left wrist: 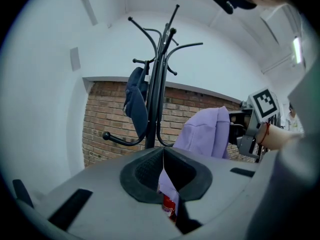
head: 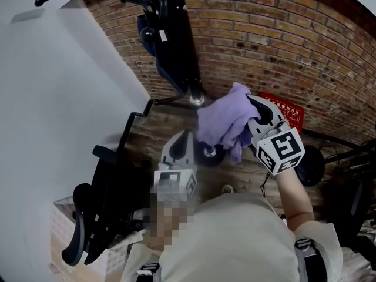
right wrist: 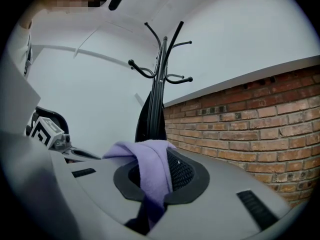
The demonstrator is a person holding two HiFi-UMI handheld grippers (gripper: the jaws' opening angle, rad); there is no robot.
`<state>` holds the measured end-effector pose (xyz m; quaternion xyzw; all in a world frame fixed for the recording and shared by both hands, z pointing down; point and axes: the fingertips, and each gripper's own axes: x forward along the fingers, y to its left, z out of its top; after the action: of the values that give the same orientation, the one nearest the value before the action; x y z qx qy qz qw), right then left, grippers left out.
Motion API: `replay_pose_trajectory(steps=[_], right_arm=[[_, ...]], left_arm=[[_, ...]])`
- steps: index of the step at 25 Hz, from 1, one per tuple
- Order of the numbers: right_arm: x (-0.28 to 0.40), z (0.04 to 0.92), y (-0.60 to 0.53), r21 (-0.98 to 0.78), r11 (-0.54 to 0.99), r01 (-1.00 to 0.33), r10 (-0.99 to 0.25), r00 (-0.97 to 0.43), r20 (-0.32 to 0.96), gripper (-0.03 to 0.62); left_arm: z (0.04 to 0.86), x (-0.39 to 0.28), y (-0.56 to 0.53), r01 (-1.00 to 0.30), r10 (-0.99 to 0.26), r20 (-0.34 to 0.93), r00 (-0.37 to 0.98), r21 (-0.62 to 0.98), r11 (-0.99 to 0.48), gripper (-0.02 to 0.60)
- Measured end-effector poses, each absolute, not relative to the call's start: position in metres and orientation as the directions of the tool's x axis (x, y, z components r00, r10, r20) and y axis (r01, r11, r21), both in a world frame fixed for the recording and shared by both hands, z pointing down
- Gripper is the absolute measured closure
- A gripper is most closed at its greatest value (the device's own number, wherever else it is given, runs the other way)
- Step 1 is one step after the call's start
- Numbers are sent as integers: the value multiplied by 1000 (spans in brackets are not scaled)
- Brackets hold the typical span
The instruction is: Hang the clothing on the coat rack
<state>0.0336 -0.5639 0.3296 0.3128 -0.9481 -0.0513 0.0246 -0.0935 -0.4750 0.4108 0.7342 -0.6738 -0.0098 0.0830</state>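
Fingers (right wrist: 186, 172) of the right gripper (head: 255, 107): closed on the purple clothing (head: 222, 121). It is bunched at the centre of the head view, off the floor, near the coat rack (left wrist: 159, 84) but not on it. Fingers (left wrist: 145, 173) of the left gripper (head: 182, 138): together, with a sliver of the same cloth in their seam. I judge this a light pinch on a trailing edge.

Hazards, as judged:
1. Coat rack: slim pole on curved legs, so a snagged pull could rock it. The hooks are short and a wadded load could slide off.
2. Office chair (head: 100, 204), lower left: crowds the left arm.
3. Clothing: no collar or loop exposed, and the left pinch may slip.
4. Dark blue garment (left wrist: 136, 104): occupies one hook and could be knocked.

Views:
- Head view only: the chair, the red sign (head: 286, 111), and both grippers together.
- Left gripper view only: the rack at full height, with the clothing hanging beside it.
- Right gripper view only: cloth draped over one jaw and running down between the two.
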Motion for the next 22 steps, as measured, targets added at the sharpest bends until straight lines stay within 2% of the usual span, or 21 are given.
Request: replay_pose_trajectory(steps=[12, 22], right_arm=[[10, 297, -579, 179, 848, -499, -500, -865, -46, 572], [1, 326, -595, 215, 868, -449, -470, -881, 59, 572]], left_arm=[[414, -98, -477, -990, -995, 101, 23, 142, -8, 577], [421, -98, -479, -989, -993, 114, -11, 147, 28, 577]])
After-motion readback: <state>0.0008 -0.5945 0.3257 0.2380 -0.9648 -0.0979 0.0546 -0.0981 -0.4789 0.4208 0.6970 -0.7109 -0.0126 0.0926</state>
